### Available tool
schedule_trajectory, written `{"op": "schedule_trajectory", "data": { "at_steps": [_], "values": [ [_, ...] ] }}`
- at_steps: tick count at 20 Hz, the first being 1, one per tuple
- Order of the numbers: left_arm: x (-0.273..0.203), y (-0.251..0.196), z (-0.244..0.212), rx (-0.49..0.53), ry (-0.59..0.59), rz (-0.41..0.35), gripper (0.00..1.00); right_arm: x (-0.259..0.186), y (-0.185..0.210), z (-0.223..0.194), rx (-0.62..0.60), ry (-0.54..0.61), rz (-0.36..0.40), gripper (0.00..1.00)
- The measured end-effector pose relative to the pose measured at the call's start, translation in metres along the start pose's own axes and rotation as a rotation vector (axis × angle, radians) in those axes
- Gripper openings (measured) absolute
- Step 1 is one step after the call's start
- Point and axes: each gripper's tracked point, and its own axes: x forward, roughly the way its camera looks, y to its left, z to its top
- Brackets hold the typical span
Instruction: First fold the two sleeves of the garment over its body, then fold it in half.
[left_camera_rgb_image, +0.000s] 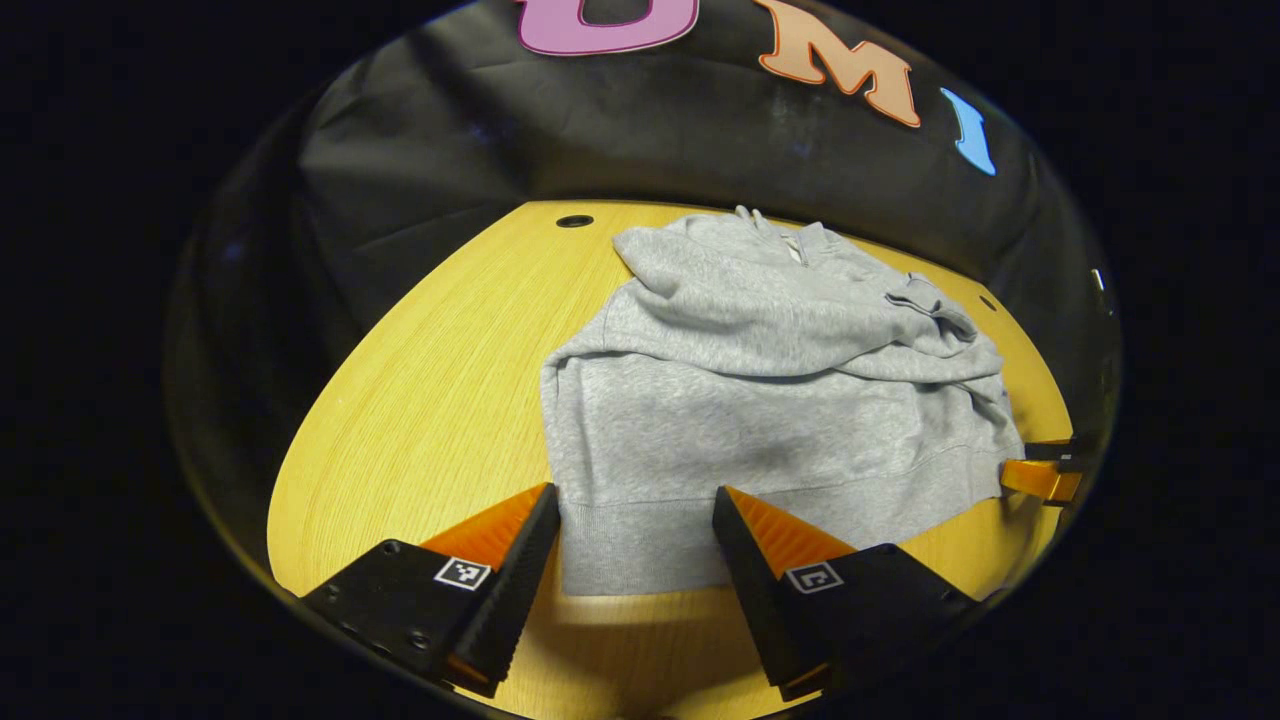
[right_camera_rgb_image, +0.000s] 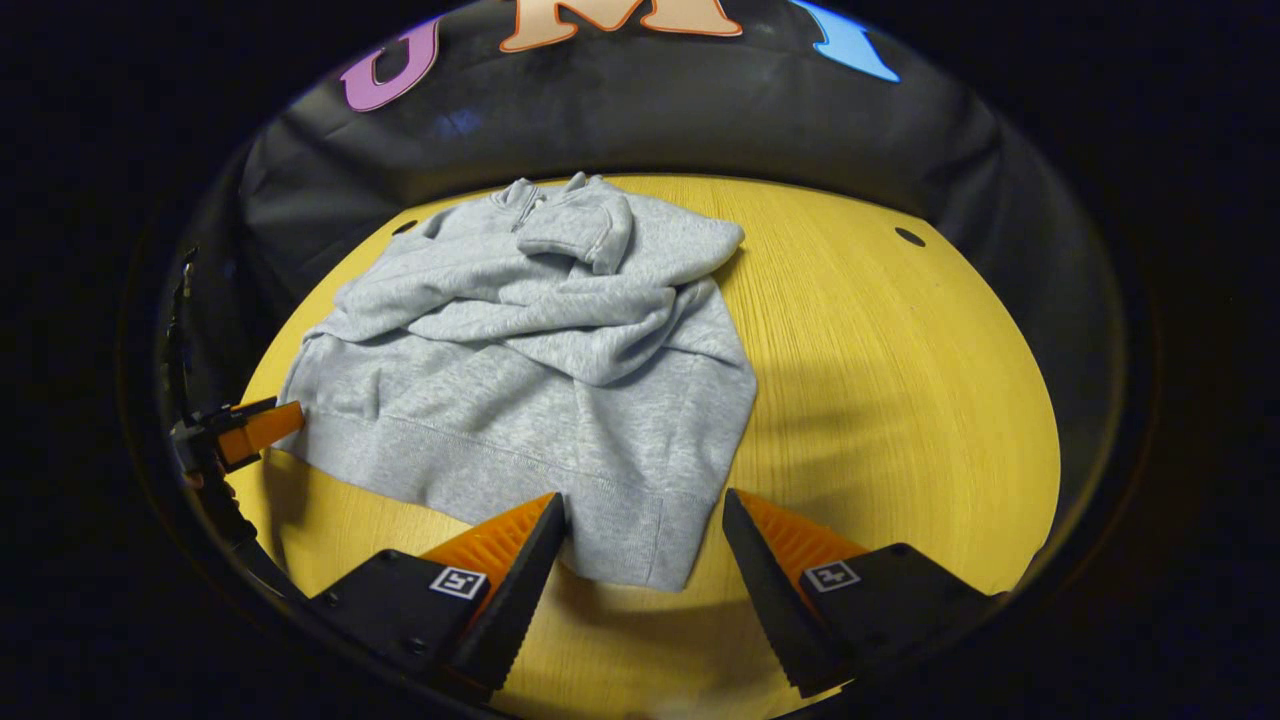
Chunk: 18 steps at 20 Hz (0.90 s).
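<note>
Grey sweatshirt (left_camera_rgb_image: 770, 400) lies flat on the wooden worktop (left_camera_rgb_image: 430, 400), both sleeves already across its body, collar far and hem near. Left tongs (left_camera_rgb_image: 636, 520) and right tongs (right_camera_rgb_image: 645, 525) stand apart, each over one hem corner, so the half-fold should run away toward the collar.

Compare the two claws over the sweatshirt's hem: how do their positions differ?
The left claw straddles the hem's left corner; the right claw straddles its right corner. Both are open and gripping nothing, with the grey sweatshirt lying on the wooden table, its sleeves already folded over the body.
</note>
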Motion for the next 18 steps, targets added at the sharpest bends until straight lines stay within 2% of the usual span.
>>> {"op": "schedule_trajectory", "data": {
  "at_steps": [1,2,3,4,5,7,8,9,10,11,14,16,17,18],
  "values": [
    [-0.001,-0.002,0.001,0.012,0.003,-0.012,0.91,0.001,0.001,-0.002,0.001,0.014,0.005,0.99],
    [0.001,-0.006,0.000,0.023,0.008,-0.029,0.83,0.000,0.003,-0.002,-0.003,0.015,0.010,0.98],
    [0.002,-0.009,0.002,0.033,0.006,-0.046,0.80,0.000,0.005,-0.002,-0.007,0.029,0.016,0.89],
    [0.003,-0.010,0.002,0.040,0.008,-0.059,0.69,0.002,0.007,-0.002,-0.004,0.032,0.025,0.83],
    [0.003,-0.013,0.004,0.044,0.006,-0.073,0.64,0.000,0.010,-0.001,0.008,0.039,0.032,0.66],
    [0.005,-0.020,0.004,0.038,-0.001,-0.104,0.50,0.001,0.016,-0.002,0.022,0.049,0.064,0.47],
    [0.007,-0.024,0.007,0.022,-0.016,-0.123,0.35,0.002,0.017,0.000,0.031,0.044,0.064,0.35],
    [0.007,-0.027,0.009,0.005,-0.024,-0.123,0.25,0.004,0.018,-0.002,0.025,0.060,0.072,0.22],
    [0.008,-0.029,0.009,-0.005,-0.031,-0.128,0.13,0.001,0.019,-0.001,0.036,0.069,0.085,0.24],
    [0.008,-0.030,0.009,-0.008,-0.030,-0.133,0.10,0.002,0.020,-0.001,0.048,0.069,0.091,0.12],
    [0.003,-0.031,0.005,-0.011,0.003,-0.150,0.00,0.003,0.021,0.000,0.054,0.093,0.116,0.12],
    [0.000,-0.030,0.001,0.010,0.037,-0.164,0.00,0.002,0.019,-0.001,0.073,0.089,0.108,0.12],
    [-0.003,-0.029,0.000,0.013,0.049,-0.166,0.00,-0.001,0.022,-0.006,0.074,0.106,0.118,0.05],
    [-0.002,-0.029,0.001,0.008,0.060,-0.167,0.00,-0.002,0.021,-0.005,0.076,0.110,0.123,0.05]
  ]
}}
